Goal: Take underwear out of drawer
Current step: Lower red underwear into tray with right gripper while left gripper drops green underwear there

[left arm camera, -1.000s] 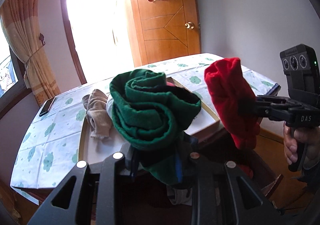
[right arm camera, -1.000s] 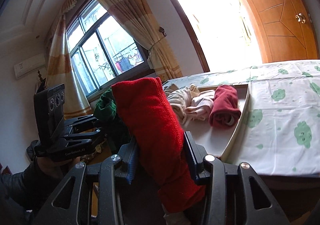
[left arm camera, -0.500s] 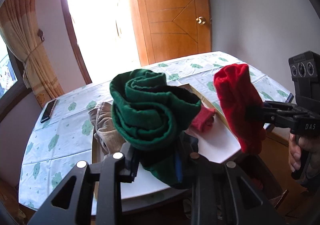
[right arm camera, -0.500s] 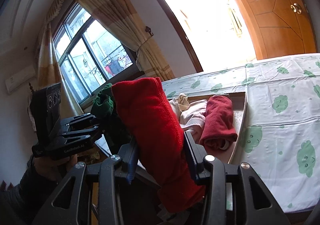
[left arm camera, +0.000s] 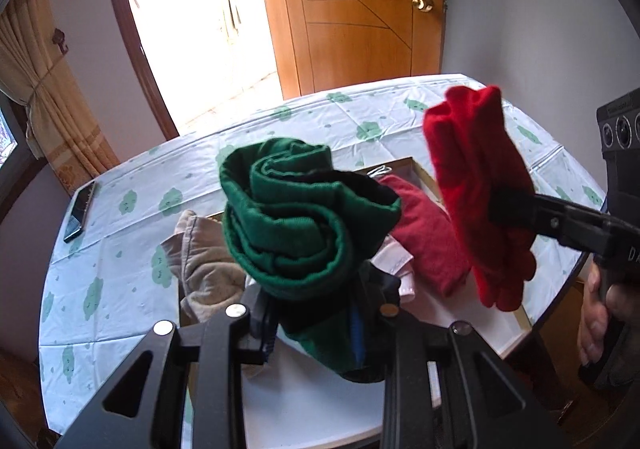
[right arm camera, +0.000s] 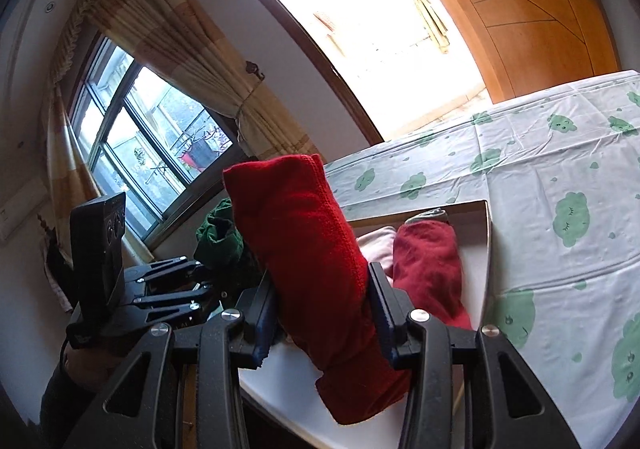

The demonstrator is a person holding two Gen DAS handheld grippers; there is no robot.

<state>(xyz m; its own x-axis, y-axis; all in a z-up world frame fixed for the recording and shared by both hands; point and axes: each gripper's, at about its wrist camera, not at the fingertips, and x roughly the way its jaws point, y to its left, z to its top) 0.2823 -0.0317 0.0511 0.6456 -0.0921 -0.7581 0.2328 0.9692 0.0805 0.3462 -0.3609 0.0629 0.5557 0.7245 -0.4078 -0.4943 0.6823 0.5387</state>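
Left wrist view showed the left claw clamping a rolled green underwear, the right claw a red one, above the worktop's tray; lowering before release seemed wise.

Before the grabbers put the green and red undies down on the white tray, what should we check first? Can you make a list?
1. left gripper holds the green roll tight: ok.
2. right gripper holds the bright red roll tight: ok.
3. Both rolls are up over the white tray: ok.
4. Bare tray space near the front: ok.
5. Dark red roll and beige cloth already lie on the tray, so aim beside them: ok.
6. Drawer empty: cannot tell, it is out of view.
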